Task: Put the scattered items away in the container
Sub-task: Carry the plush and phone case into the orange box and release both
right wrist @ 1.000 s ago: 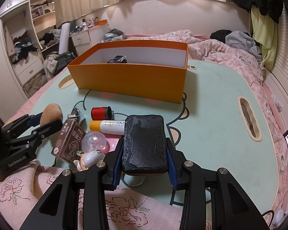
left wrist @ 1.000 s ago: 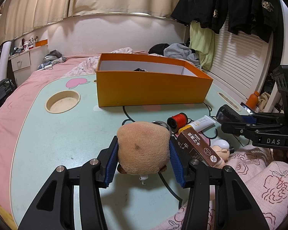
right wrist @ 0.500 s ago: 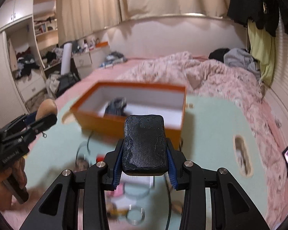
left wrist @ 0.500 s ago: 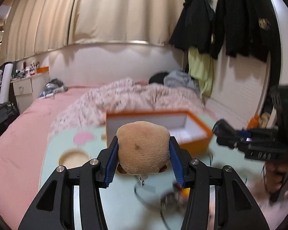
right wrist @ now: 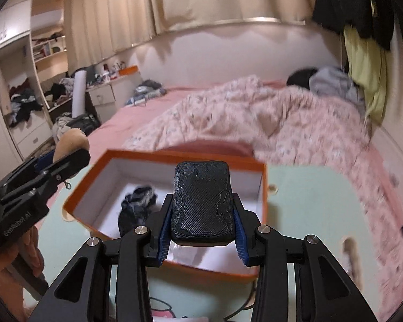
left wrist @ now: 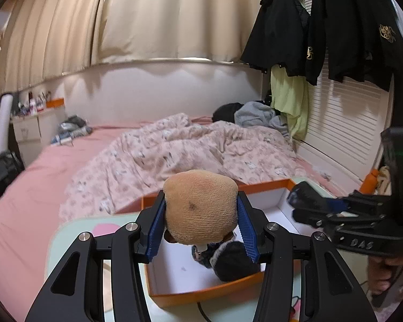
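Your left gripper (left wrist: 201,225) clamps the tan plush ball (left wrist: 200,208); your right gripper (right wrist: 201,226) clamps the black textured rectangular case (right wrist: 202,204). Both hang over the orange cardboard box (right wrist: 255,267). Lower each inside the walls before releasing, clear of the dark crumpled cloth (right wrist: 137,206).

fuzzy tan plush toy (left wrist: 200,209), ribbed blue finger pads (left wrist: 247,229), matt black textured pouch (right wrist: 202,206), smooth orange cardboard box (right wrist: 255,164) white inside, matt mint table (right wrist: 309,204), crumpled dark cloth (right wrist: 137,209)
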Tool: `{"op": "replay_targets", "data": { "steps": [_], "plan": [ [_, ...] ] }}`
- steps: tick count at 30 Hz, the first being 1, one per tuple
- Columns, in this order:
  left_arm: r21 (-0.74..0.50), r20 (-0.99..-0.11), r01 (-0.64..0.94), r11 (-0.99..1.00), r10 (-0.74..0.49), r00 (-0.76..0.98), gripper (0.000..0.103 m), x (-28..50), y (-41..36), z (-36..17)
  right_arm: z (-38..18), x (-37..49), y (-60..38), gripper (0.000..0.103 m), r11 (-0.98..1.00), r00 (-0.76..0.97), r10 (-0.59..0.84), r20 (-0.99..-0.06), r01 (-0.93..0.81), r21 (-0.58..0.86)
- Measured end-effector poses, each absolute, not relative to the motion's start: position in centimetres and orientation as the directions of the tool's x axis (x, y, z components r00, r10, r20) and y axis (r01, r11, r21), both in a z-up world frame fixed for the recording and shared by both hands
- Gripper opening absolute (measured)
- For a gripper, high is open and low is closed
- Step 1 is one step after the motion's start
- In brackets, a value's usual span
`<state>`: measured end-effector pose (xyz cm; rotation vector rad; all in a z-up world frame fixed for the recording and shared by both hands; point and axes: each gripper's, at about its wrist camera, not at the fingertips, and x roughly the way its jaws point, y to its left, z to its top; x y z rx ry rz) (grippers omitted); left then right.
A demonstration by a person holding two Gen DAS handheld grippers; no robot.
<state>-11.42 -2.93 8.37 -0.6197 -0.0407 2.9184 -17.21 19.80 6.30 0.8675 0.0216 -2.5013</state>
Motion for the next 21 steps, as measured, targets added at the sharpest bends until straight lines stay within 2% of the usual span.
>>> {"op": "replay_targets", "data": {
  "steps": [14, 15, 16, 17, 18, 20, 21],
  "plan": [
    [-0.064, -0.438, -0.153, -0.986, 0.165, -0.884, 0.05, -12.2, -2.2, 7.5, 5.9, -18.1, 19.1, 0.039, -0.878, -0.676, -0.435, -0.595, 0.465, 0.114],
    [-0.068, -0.439, -0.151, -0.986, 0.166, -0.883, 0.054, -12.2, -2.1, 7.5, 5.8, -18.2, 19.0, 0.039, -0.88, -0.677, -0.433, -0.596, 0.462, 0.114],
    [-0.075, -0.444, -0.153, -0.985, 0.171, -0.88, 0.063, -12.4, -2.1, 7.4, 5.7, -18.3, 19.1, 0.039, -0.883, -0.681, -0.429, -0.594, 0.456, 0.115],
    [-0.082, -0.449, -0.148, -0.986, 0.169, -0.877, 0.069, -12.5, -2.1, 7.3, 5.8, -18.4, 19.1, 0.043, -0.887, -0.689, -0.425, -0.587, 0.448, 0.116],
    [-0.089, -0.445, -0.14, -0.986, 0.165, -0.88, 0.079, -12.5, -2.3, 7.3, 5.9, -18.3, 19.3, 0.052, -0.889, -0.698, -0.424, -0.577, 0.441, 0.119],
    [-0.102, -0.425, -0.137, -0.985, 0.168, -0.889, 0.08, -12.1, -2.5, 7.4, 6.4, -17.9, 19.7, 0.065, -0.892, -0.718, -0.428, -0.549, 0.434, 0.128],
    [-0.103, -0.417, -0.136, -0.985, 0.167, -0.893, 0.08, -11.8, -2.6, 7.6, 6.7, -17.7, 19.9, 0.067, -0.893, -0.729, -0.428, -0.534, 0.43, 0.13]
  ]
}}
